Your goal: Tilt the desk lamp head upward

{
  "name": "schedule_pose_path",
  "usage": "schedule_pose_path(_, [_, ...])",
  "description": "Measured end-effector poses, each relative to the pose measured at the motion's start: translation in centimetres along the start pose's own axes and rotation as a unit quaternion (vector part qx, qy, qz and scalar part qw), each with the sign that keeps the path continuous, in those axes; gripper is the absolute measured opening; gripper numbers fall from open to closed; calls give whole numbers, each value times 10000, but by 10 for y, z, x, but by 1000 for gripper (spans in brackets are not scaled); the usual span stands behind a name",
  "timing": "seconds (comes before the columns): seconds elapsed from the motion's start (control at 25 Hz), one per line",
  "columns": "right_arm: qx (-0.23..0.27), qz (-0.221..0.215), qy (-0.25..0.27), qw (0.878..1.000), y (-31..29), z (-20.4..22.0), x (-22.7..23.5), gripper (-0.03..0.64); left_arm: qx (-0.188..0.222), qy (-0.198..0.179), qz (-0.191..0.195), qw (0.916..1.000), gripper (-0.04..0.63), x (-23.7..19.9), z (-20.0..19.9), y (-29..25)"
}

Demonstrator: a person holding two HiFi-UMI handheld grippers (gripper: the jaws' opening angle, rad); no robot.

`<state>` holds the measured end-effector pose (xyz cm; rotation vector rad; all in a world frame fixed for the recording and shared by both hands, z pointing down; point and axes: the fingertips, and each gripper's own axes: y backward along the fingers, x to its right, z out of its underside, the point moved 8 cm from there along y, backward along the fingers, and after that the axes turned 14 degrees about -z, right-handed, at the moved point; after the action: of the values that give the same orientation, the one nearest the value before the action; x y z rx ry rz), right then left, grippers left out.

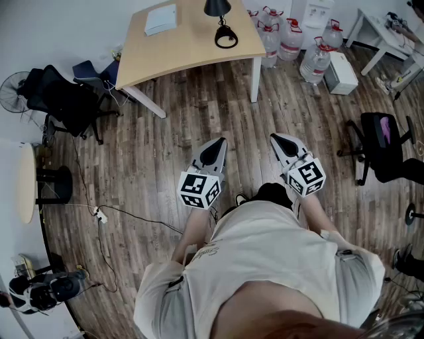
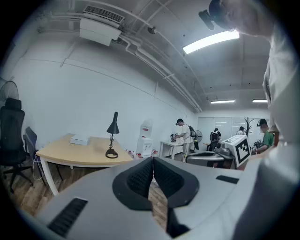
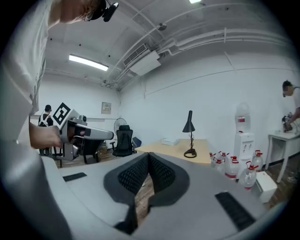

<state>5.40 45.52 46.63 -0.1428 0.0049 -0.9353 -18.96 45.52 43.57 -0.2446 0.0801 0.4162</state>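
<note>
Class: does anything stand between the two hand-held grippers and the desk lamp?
Nothing visible does. Only wooden floor lies between the left hand-held gripper, the right hand-held gripper and the table where the desk lamp stands.

Wooden desk [image 1: 179,56] with desk lamp [image 1: 221,25], white box [image 1: 161,19]

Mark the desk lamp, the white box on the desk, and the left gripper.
desk lamp [image 1: 217,7], head view, on its black shade.
white box [image 1: 161,19], head view, on its top face.
left gripper [image 1: 220,142], head view, at its jaw tips.
</note>
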Motion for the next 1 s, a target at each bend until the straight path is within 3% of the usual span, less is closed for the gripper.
schedule_pose_path(0.36, [16, 54, 21, 10000, -16, -6, 7, -5, -50, 239, 120, 9996, 15, -7, 7, -11])
schedule_pose_path(0.6, [-207, -56, -9, 9998, -26, 5, 19, -5, -355, 323, 102, 9988, 17, -12, 18, -32])
schedule_pose_path(0.84, [-228, -30, -334, 9992, -38, 26, 69, -5, -522, 220, 82, 9984, 17, -11, 11, -85])
schedule_pose_path(1.0, [-103, 11, -330, 9994, -57, 17, 118, -5, -563, 23, 112, 9983, 17, -20, -13, -130])
